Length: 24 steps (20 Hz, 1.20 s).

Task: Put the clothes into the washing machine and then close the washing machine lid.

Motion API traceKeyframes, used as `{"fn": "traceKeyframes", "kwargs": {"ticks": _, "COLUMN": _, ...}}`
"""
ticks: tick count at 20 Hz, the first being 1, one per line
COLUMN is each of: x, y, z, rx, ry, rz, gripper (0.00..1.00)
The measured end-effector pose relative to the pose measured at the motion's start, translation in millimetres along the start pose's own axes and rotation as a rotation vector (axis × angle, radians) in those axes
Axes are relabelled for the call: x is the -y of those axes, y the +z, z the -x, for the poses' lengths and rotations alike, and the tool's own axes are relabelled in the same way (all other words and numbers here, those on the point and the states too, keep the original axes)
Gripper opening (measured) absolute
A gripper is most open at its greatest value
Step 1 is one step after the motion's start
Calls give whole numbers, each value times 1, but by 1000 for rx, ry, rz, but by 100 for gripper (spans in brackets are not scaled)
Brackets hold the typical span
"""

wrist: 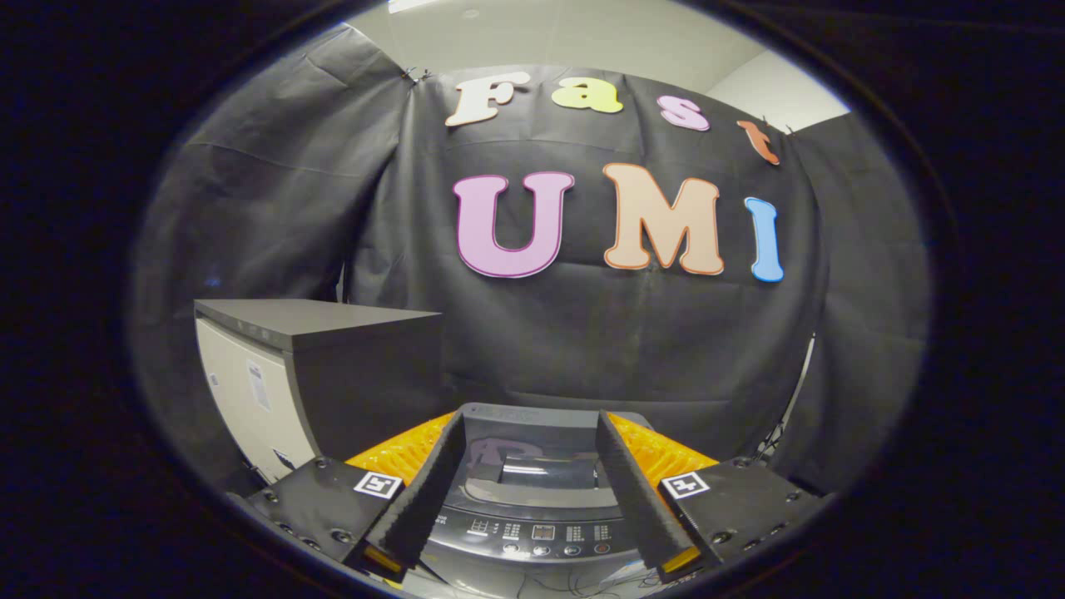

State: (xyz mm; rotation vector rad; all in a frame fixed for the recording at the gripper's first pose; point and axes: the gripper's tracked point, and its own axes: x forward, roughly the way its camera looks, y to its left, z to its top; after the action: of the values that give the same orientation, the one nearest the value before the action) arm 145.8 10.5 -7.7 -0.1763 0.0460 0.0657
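Hovering wide apart and empty above the washing machine (532, 499), the tool (529, 433) faced its lid (532, 466), which lay down; no clothes showed.

The gripper (530, 424) is built from two long wedge-shaped fingers (424, 491) with ribbed, sawtooth inner faces, and a wide gap is kept between them. Each finger is carried on a flat dark block (320, 503) studded with round screws along its edges, and a small square black-and-white marker (378, 484) is stuck on each block's inner corner, toward 12 o'clock. Ridged orange plates (399, 453) are seen behind the fingers, one at 10 o'clock and one at 2 o'clock.
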Motion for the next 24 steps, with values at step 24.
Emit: {"fn": "traceKeyframes", "kwargs": {"ticks": 24, "x": 72, "y": -18, "z": 104, "rx": 62, "ry": -4, "rz": -255, "gripper": 97}}
